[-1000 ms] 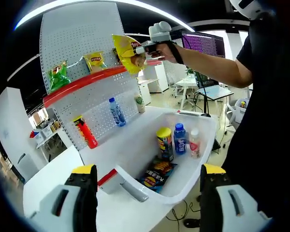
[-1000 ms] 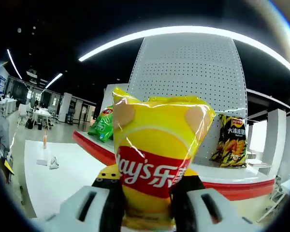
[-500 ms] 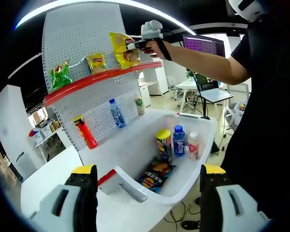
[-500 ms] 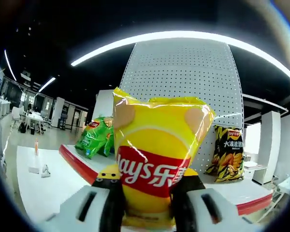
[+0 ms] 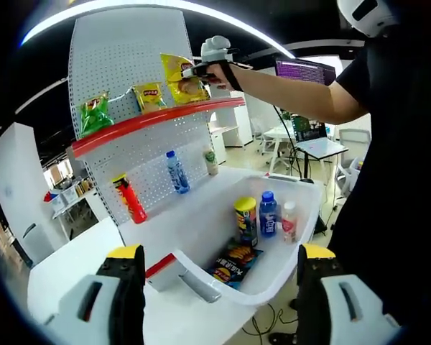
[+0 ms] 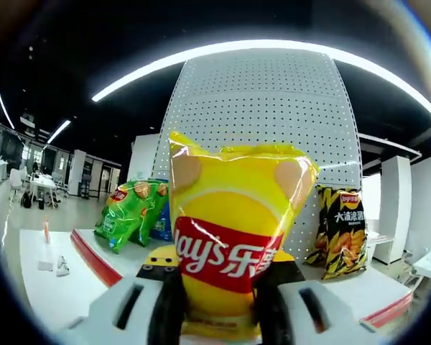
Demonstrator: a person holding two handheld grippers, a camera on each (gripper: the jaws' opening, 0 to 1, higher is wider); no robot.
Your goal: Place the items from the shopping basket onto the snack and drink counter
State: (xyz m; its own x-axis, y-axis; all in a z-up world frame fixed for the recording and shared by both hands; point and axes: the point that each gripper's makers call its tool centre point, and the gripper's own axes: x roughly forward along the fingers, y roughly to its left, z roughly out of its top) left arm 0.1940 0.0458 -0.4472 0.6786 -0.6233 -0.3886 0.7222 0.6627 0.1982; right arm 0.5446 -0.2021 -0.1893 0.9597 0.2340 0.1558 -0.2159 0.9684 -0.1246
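Our right tool [image 6: 217, 287], clamping the yellow chip bag [image 6: 233, 237], has risen to the red shelf [image 5: 147, 121]; release comes next. Left tool [image 5: 215, 287] gapes wide.

Dark ceiling with a curved light strip [image 6: 273, 50]; far right, desks [image 5: 312, 147] and a lit screen [image 5: 302, 70]
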